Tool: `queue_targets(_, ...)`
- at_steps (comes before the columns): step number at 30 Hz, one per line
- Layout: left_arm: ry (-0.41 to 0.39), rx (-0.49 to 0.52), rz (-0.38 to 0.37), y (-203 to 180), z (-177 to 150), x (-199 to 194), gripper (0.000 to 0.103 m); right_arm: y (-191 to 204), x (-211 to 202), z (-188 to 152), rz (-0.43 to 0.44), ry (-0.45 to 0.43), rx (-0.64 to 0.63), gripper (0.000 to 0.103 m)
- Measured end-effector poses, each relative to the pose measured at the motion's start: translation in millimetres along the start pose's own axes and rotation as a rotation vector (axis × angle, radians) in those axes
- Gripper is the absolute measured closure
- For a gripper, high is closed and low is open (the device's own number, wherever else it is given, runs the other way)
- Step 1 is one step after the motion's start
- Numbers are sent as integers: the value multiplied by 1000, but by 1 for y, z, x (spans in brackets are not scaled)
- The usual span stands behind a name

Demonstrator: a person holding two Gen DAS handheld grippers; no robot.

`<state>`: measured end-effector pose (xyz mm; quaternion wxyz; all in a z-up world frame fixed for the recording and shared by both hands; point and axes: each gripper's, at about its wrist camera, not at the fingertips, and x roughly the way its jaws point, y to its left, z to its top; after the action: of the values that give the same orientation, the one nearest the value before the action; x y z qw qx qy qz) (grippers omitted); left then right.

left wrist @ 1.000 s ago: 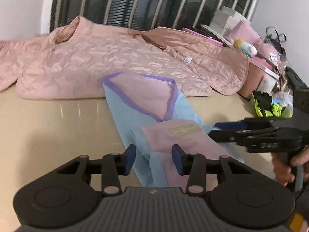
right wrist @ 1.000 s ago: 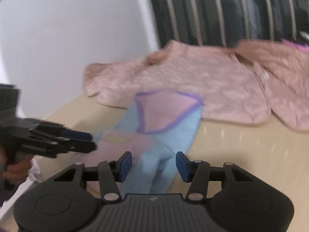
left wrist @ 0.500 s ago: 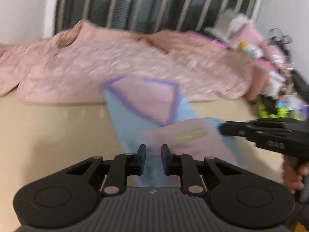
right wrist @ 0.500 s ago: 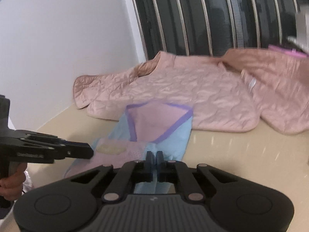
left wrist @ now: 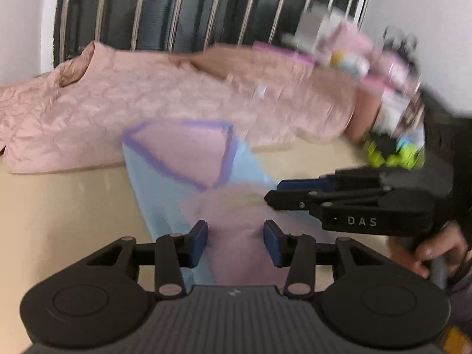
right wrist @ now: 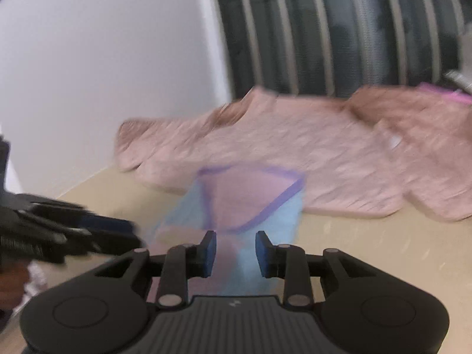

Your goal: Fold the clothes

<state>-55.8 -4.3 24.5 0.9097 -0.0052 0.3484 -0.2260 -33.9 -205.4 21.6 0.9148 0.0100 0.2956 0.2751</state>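
Blue-padded left tongs [left wrist: 235, 239] and right tongs [right wrist: 235, 250] agape, level over blue garment [left wrist: 165, 183].

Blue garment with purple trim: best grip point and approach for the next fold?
Judging by its pose, take the blue garment at the near edge, coming low from the front. It lies flat on the table, and both the left gripper and right gripper are open over it.

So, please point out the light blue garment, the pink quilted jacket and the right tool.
light blue garment [left wrist: 153, 177], left wrist view, bare blue cloth beside the purple trim.
pink quilted jacket [left wrist: 132, 100], left wrist view, its body panel.
right tool [right wrist: 235, 249], right wrist view, between its fingertips.
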Motion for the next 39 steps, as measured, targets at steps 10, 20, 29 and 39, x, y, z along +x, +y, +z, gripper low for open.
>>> queue_targets(10,25,-52,13,16,-15,-3,45,26,-8,-5,-85,-23,-163,81)
queue_targets(20,56,-20,6,25,-6,-24,43,32,-10,-19,-14,66,-188,70)
queue_targets(29,33,180,-116,19,-24,-50,34,51,-53,-41,214,3,-634,48)
queue_targets(39,-72,504,-58,-26,-43,-53,19,41,-19,-38,258,98,-646,92)
